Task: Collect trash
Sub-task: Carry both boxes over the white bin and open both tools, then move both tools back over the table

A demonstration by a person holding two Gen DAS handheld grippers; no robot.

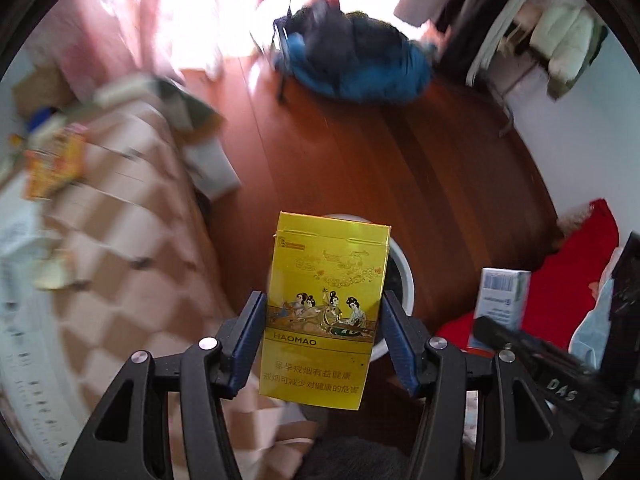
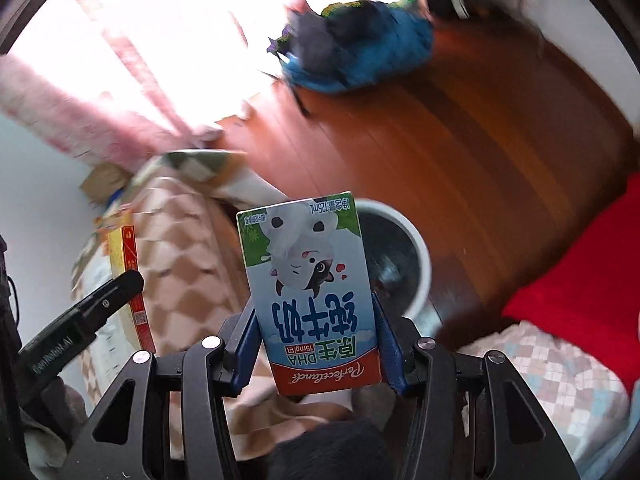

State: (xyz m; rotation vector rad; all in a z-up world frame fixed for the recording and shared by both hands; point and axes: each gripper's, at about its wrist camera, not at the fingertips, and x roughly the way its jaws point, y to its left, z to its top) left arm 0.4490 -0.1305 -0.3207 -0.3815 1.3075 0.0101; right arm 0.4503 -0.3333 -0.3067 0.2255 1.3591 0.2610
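My left gripper is shut on a yellow cigarette pack, held upright between its blue pads. A white-rimmed trash bin on the wooden floor shows just behind the pack. My right gripper is shut on a small milk carton, printed with a cartoon cow and held upside down. The same trash bin, dark inside, lies right behind the carton. In the left wrist view the milk carton and the other gripper's dark body appear at the right. In the right wrist view the yellow pack's edge shows at the left.
A bed with a checked beige cover fills the left side, with colourful packets on it. A red cloth lies at the right. A blue and black heap sits on the wooden floor farther off, near pink curtains.
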